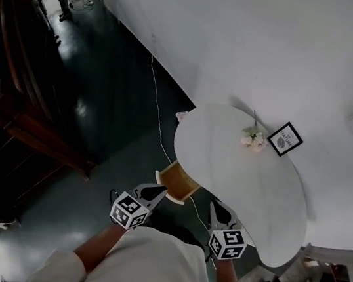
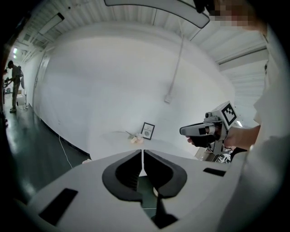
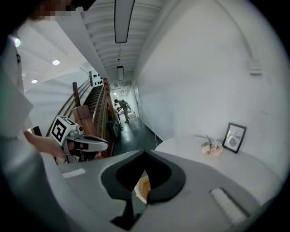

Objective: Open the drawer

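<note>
The drawer [image 1: 180, 182] juts out from the near edge of the round white counter [image 1: 256, 183], its wooden inside showing — the opening looks done. Left gripper [image 1: 157, 192] and right gripper [image 1: 217, 210] hover just beside it, fingers clenched on nothing

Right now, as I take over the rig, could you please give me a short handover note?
Left tongs: shut and empty, held in the air on the near side of the table.
Right tongs: shut and empty, beside the left.
Drawer: at the edge of the white table nearest the person, pulled out with its wooden inside showing. Neither tongs touches it.
Done: the drawer looks open.
Left: probably nothing, but check that it is out far enough.
</note>
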The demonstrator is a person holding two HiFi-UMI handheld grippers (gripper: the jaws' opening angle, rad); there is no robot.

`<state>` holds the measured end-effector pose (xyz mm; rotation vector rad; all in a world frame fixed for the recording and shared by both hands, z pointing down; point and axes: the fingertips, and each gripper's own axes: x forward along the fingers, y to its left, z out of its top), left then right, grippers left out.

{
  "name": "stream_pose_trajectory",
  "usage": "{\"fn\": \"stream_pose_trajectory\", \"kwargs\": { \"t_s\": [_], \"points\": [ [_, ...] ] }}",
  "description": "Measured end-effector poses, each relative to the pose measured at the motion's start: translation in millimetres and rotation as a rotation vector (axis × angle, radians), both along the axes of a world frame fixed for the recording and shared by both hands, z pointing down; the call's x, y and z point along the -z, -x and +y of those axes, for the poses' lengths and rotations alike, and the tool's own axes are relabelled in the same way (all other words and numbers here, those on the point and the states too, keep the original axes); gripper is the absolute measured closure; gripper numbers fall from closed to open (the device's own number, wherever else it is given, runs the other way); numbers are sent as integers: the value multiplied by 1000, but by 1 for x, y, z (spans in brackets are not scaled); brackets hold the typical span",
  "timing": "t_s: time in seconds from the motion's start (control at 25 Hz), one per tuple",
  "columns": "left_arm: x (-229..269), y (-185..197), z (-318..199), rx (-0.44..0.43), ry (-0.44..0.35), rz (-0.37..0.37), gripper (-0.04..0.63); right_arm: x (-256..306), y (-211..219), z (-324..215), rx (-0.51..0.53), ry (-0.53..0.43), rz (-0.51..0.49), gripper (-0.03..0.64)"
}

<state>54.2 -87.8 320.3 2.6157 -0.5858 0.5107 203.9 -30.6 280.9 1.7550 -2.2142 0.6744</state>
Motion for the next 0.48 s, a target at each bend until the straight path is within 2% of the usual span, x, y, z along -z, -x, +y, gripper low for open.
{"fn": "stream_pose_trajectory", "kwargs": {
  "t_s": [0.2, 0.48],
  "points": [
    [15, -11, 30, 43, -40, -4, 588, 14, -18, 31, 27, -34, 8, 606],
    [34, -29, 75, 136, -47, 18, 588, 26, -51, 68, 58, -62, 1, 606]
  ]
}}
